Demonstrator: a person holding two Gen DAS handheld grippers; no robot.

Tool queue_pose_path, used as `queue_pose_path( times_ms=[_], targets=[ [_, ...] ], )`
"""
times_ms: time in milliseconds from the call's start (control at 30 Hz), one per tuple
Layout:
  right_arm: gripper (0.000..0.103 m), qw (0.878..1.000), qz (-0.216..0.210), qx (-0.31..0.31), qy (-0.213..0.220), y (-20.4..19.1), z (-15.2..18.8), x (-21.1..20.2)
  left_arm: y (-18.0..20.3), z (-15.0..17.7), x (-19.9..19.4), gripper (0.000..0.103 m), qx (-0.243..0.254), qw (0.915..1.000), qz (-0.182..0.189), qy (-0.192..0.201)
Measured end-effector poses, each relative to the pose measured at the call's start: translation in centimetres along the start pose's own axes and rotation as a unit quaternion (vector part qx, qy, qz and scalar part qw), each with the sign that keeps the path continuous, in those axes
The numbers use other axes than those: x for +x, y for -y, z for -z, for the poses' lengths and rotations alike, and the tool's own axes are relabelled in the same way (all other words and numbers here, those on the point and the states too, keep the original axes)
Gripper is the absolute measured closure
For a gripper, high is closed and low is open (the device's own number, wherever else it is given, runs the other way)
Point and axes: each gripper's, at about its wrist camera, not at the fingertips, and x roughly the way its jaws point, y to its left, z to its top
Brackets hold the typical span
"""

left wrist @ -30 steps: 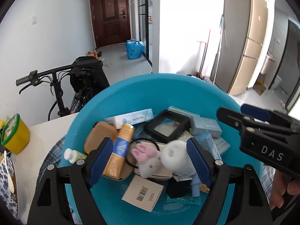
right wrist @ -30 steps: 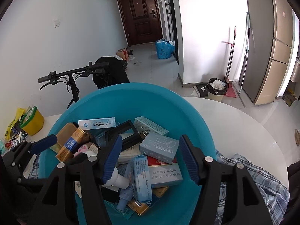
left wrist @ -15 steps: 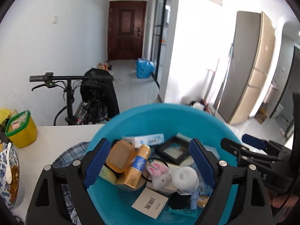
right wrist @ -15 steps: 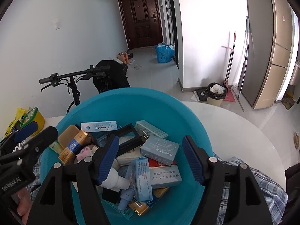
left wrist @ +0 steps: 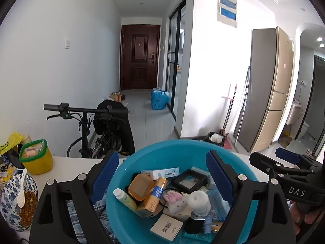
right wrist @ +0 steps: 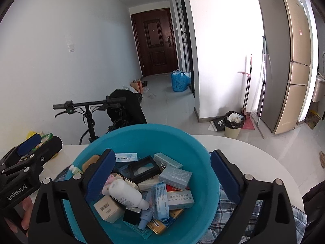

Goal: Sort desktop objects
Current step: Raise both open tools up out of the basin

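The left gripper (left wrist: 162,174) is held with its fingers (left wrist: 105,174) spread wide; nothing is gripped. Its left pad is seen outside the rim of the blue basin (left wrist: 176,148), its right pad over the basin's contents, neither touching anything as far as can be told. The right gripper (right wrist: 162,172) is opening, its fingers (right wrist: 223,174) already wide apart; nothing is pressed between them. Its left pad hangs over the clutter, and its right pad lines up with the basin's right rim.

The basin (right wrist: 142,134) stands on a white bench (right wrist: 254,152), partly on a plaid cloth (right wrist: 233,205). It is filled with small items: a white bottle (right wrist: 126,193), a black frame box (right wrist: 144,167), a grey-blue carton (right wrist: 175,175), a plush rabbit (left wrist: 175,200), an orange case (left wrist: 141,186) and a barcoded box (left wrist: 166,226). Items overlap closely, leaving little free space inside. Open bench is seen to the right of the basin, up to the curved edge.

Only the left wrist view shows a yellow tub (left wrist: 36,156) and a patterned bowl with spoon (left wrist: 18,195) on the bench at the left. The bench's right edge and the waste bin (right wrist: 233,124) on the floor beyond it are clearly seen in the right wrist view. Each view shows the other gripper at its margin, with part of a hand (left wrist: 304,213) behind it.
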Motion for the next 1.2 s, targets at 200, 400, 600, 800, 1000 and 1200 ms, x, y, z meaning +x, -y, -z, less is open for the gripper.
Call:
queue_pose_path(
  times_ms=[200,400,600,800,1000,1200],
  targets=[
    [0.001,0.999,0.01,-0.028,0.045,-1.1,-0.3,-3.6,0.2,-0.7,-3.2,0.013,0.008,0.9992,0.001,0.04],
    [0.001,0.996,0.016,-0.044,0.072,-1.7,0.5,-7.0,0.0,-0.8,-6.8,0.001,-0.015,0.9976,0.039,0.055],
    [0.001,0.995,0.012,-0.04,0.086,-2.0,1.4,-9.8,0.5,-1.2,-11.4,0.0,0.007,0.9948,0.019,0.1],
    [0.001,0.994,-0.017,-0.032,0.101,-2.4,2.0,-13.8,1.5,-0.9,-16.3,0.0,0.037,0.9914,0.027,0.122],
    [0.001,0.991,-0.027,-0.033,0.128,-3.1,3.3,-18.1,1.3,0.4,-21.4,0.0,0.034,0.9891,0.026,0.141],
    [0.001,0.987,-0.034,-0.037,0.155,-3.5,4.4,-21.6,1.4,2.1,-24.6,0.0,0.047,0.9866,-0.006,0.156]
  ],
)
